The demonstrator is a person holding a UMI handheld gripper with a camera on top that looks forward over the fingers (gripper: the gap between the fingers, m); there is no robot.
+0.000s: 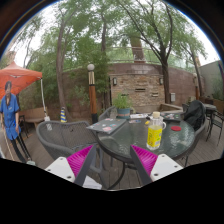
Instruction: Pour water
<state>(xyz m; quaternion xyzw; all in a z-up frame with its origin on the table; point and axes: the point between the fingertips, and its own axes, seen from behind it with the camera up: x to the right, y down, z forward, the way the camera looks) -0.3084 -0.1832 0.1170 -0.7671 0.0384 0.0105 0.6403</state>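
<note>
Outdoors, approaching table point(125, 135) | gripper point(113, 163) fingers spread, holding nothing | yellow bottle point(155, 133) upright on table, well ahead, slightly right | no cup discernible | task barely begun: reaching, grasping, pouring all left

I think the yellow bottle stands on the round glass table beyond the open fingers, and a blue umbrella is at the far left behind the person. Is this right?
Not quite: the umbrella is red-orange, not blue, as the gripper view shows. The rest holds: the yellow bottle stands on the round glass table beyond the open gripper, and the umbrella is at the far left behind the person.
</note>
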